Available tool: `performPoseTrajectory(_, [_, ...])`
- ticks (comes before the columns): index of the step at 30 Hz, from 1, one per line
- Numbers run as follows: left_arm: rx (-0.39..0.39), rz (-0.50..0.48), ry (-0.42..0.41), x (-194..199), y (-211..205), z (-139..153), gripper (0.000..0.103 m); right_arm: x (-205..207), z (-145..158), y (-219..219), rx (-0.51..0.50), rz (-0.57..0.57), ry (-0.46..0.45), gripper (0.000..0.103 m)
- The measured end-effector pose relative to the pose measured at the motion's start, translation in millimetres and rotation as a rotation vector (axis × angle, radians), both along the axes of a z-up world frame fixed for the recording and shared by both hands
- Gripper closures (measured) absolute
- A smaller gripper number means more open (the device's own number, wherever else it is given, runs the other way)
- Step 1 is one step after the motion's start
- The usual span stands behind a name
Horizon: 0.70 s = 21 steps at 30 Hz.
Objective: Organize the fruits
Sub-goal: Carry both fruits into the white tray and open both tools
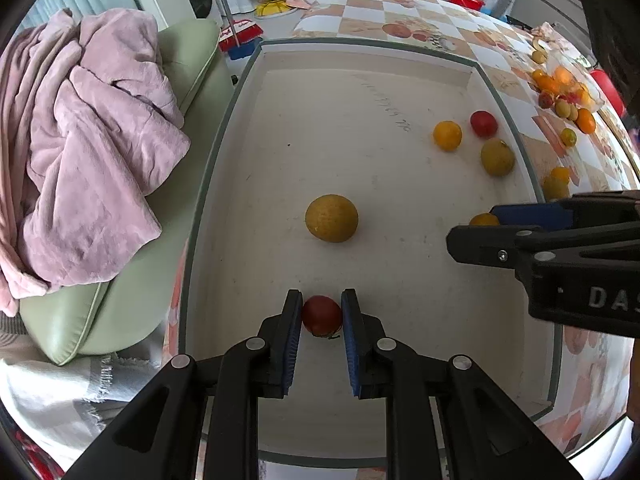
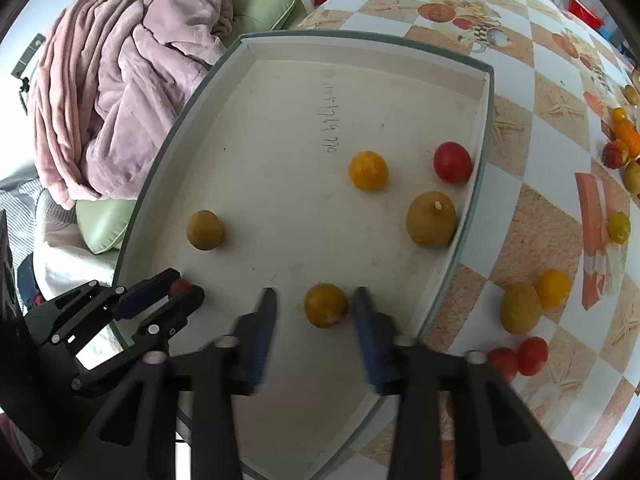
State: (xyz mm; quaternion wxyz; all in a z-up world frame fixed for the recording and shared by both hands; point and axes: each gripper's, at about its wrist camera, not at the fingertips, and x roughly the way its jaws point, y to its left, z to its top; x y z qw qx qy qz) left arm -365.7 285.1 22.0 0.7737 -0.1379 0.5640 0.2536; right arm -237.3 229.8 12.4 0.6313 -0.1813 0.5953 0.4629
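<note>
A white tray [image 1: 224, 128] [image 2: 160, 152] with a grey-green rim lies on the checked tablecloth. My left gripper [image 1: 322, 300] is shut on a small red fruit [image 1: 321, 315] resting on the tray floor at its near end; it also shows low left in the right wrist view [image 2: 186, 282]. My right gripper [image 2: 315, 292] stands open around an orange fruit [image 2: 325, 305], with a gap on each side of it. Loose in the tray are a yellow-green fruit [image 1: 331, 218] [image 2: 205, 230], an orange one [image 2: 368, 170], a red one [image 2: 453, 162] and a larger green-yellow one [image 2: 431, 219].
More fruit lies on the tablecloth right of the tray: a green one [image 2: 520, 308], an orange one [image 2: 553, 289] and two red ones [image 2: 532, 356]. A heap of fruit [image 1: 560, 92] sits farther back. A pink blanket [image 1: 80, 140] on a green cushion [image 1: 120, 320] borders the tray's left.
</note>
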Motion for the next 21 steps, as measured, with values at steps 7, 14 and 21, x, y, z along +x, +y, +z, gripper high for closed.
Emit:
performPoseTrajectory(7, [0.004,-0.013,0.008,1,-2,0,0.082,7,17,-12,0.052,-0.045,0.021,0.032])
performPoseTrajectory(14, [0.004,-0.014,0.001,1,-3,2,0.031,26,37,-45,0.093,-0.12,0.006,0.031])
performPoseTrajectory(21, [0.015,-0.029,-0.013,2,-7,4,0.027,44,40,-84,0.08,-0.219,-0.011,0.031])
